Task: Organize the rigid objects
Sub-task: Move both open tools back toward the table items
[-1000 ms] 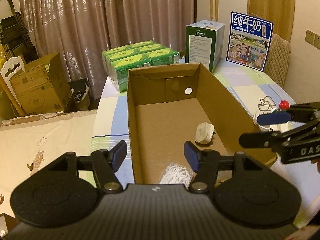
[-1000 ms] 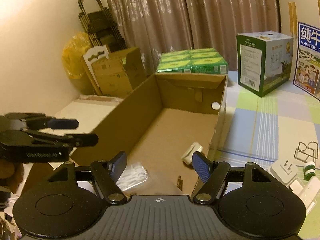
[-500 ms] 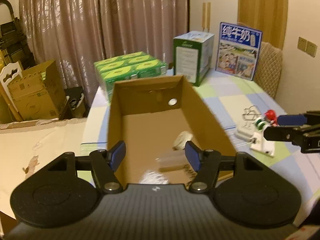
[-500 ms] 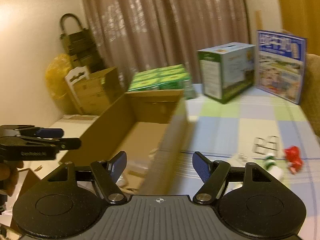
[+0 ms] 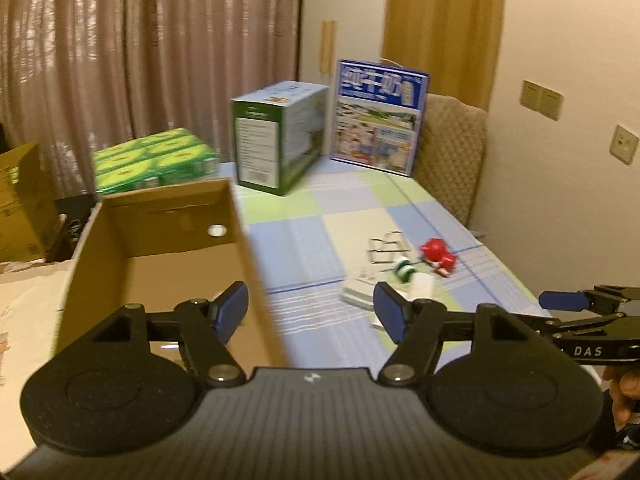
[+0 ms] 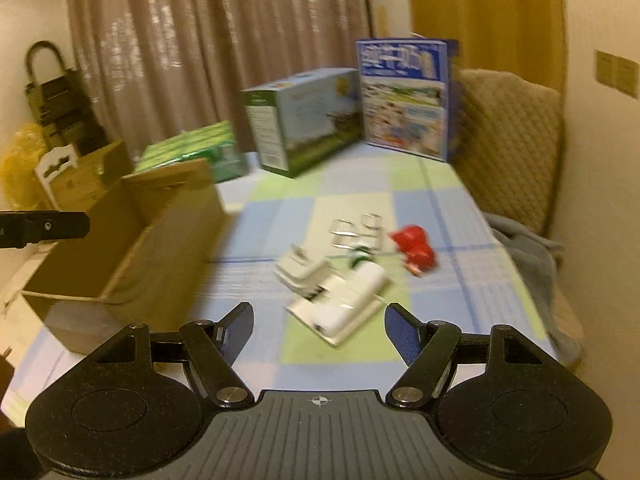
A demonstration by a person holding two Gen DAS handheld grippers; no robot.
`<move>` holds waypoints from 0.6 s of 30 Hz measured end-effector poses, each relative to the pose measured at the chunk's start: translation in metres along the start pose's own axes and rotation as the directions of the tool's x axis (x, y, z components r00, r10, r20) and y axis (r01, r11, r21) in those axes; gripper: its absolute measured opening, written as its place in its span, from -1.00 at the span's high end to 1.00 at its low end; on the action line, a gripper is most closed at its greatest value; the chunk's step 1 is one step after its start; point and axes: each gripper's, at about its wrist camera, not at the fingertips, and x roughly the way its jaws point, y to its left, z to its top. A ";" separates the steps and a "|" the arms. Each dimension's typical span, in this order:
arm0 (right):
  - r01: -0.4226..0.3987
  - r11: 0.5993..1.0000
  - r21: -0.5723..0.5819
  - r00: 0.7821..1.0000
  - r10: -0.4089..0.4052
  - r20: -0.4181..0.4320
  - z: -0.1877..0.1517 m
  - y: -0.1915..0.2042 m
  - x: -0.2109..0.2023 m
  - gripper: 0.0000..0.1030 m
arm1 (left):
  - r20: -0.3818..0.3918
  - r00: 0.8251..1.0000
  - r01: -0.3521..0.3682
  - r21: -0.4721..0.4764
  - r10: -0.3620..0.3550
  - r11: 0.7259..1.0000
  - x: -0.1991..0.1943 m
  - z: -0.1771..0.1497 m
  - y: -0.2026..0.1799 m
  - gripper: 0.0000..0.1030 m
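Note:
An open cardboard box (image 5: 160,236) stands on the left of the checked tablecloth; it also shows in the right wrist view (image 6: 132,240). A cluster of small items lies to its right: a red toy (image 6: 414,246), a white plug adapter (image 6: 300,266), a flat white pack (image 6: 340,308), a green-and-white roll (image 6: 360,256) and wire clips (image 6: 356,228). The red toy (image 5: 438,256) and the clips (image 5: 388,244) show in the left wrist view too. My left gripper (image 5: 310,312) is open and empty over the box's right wall. My right gripper (image 6: 318,330) is open and empty just short of the white pack.
At the table's back stand a green carton pack (image 5: 154,160), a green-and-white box (image 5: 280,136) and a blue milk carton (image 5: 378,116). A padded chair (image 6: 508,140) stands at the right. Cardboard boxes (image 6: 84,176) stand on the floor at the left.
Both grippers have swung right, away from the inside of the box toward the cluster of small items. Both have stayed open and empty.

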 end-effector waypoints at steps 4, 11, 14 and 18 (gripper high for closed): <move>0.029 0.999 0.030 1.000 -0.029 -0.005 -0.007 -0.025 -0.004 -0.35 | -0.015 0.999 0.029 0.023 -0.029 0.999 0.017 -0.001 -0.028 -0.34; 0.060 0.995 0.074 0.998 -0.058 -0.026 -0.015 -0.055 0.005 -0.35 | -0.046 0.998 0.054 0.064 -0.051 0.996 0.050 -0.011 -0.063 -0.37; 0.082 0.993 0.084 0.996 -0.079 -0.035 -0.016 -0.066 0.011 -0.35 | -0.073 0.995 0.072 0.089 -0.065 0.993 0.066 -0.020 -0.076 -0.38; 0.085 0.987 0.138 0.995 -0.078 -0.057 -0.017 -0.081 0.019 -0.35 | -0.097 0.993 0.081 0.131 -0.068 0.988 0.085 -0.030 -0.088 -0.38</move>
